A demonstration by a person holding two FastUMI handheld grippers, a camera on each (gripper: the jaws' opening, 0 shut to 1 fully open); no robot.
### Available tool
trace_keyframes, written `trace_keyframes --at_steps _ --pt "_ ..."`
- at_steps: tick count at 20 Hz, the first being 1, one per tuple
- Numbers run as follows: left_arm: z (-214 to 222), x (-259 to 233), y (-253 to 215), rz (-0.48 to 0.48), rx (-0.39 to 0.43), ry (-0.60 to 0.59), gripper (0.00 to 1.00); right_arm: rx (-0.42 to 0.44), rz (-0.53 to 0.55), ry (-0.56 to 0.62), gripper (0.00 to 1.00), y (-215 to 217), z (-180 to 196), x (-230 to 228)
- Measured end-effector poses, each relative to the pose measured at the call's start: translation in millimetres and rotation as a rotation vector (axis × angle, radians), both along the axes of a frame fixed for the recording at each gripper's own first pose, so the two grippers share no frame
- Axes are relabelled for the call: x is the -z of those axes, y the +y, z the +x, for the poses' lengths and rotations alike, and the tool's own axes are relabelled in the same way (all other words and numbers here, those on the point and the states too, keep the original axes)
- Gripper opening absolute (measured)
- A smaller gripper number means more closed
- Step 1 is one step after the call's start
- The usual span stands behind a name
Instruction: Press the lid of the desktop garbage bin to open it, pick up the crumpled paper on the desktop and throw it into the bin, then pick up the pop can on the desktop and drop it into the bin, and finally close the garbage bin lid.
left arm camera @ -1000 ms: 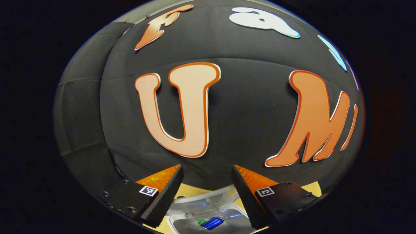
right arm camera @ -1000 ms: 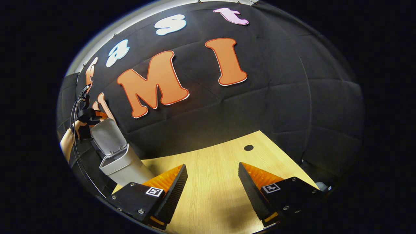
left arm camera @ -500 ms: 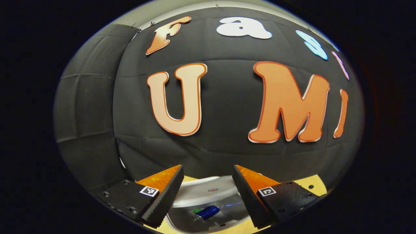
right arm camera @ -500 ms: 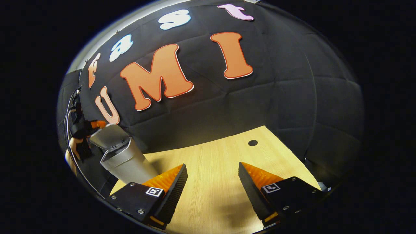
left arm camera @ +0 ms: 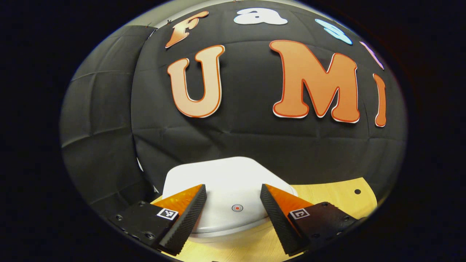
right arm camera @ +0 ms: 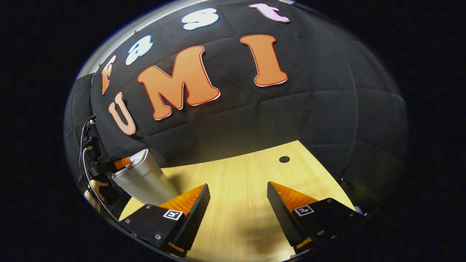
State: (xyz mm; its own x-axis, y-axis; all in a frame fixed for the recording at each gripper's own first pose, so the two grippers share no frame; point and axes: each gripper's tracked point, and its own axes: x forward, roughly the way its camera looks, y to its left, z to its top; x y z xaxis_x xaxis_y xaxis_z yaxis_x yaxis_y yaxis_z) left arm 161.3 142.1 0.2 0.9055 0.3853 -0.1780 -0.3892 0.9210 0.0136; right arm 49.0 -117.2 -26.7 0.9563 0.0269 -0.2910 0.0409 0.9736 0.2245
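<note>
The white lid (left arm camera: 225,182) of the desktop garbage bin lies flat and closed, a small red-ringed button (left arm camera: 237,207) near its front edge. My left gripper (left arm camera: 233,209) hangs open just above the lid, one finger on each side of the button. In the right gripper view the grey bin (right arm camera: 143,180) stands at the far left of the table with its lid down, and the left gripper (right arm camera: 116,165) rests over it, held by a hand (right arm camera: 96,187). My right gripper (right arm camera: 238,211) is open above the bare wooden tabletop (right arm camera: 240,182), nothing between its fingers.
A small dark hole (right arm camera: 284,159) marks the tabletop toward the far right; the same hole (left arm camera: 357,191) shows to the right of the bin in the left gripper view. The black cloth wall rises close behind the bin. Cables (right arm camera: 85,145) trail from the left gripper.
The bin lid has swung down from upright to fully closed, covering the blue can inside. My left gripper came down with it. My right gripper has barely moved.
</note>
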Motion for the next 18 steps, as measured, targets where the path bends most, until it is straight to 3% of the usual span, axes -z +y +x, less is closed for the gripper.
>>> trace_keyframes --at_steps 3,5,7,9,12,18 --pt "-1.8 13.6 -1.7 -0.046 -0.033 -0.014 0.96 0.002 -0.006 0.004 0.94 -2.4 1.2 1.1" --pt "-1.6 11.3 -2.3 0.035 -0.029 -0.054 0.99 0.002 -0.022 0.007 0.94 -2.7 3.0 3.9" --pt "-1.8 1.3 -1.7 0.028 -0.03 -0.128 0.96 -0.007 -0.032 0.022 0.94 0.9 3.7 8.2" --pt "-2.3 0.4 -3.0 0.052 -0.003 -0.113 0.95 -0.01 -0.021 0.019 0.94 4.8 6.6 4.5" --pt "-7.2 -14.0 -24.6 0.042 0.078 -0.101 0.94 -0.002 -0.037 -0.01 0.94 10.9 9.8 -7.2" --pt "-31.1 -46.0 -113.2 -0.023 0.279 -0.141 0.94 0.007 -0.078 -0.089 0.94 36.3 23.0 -29.8"
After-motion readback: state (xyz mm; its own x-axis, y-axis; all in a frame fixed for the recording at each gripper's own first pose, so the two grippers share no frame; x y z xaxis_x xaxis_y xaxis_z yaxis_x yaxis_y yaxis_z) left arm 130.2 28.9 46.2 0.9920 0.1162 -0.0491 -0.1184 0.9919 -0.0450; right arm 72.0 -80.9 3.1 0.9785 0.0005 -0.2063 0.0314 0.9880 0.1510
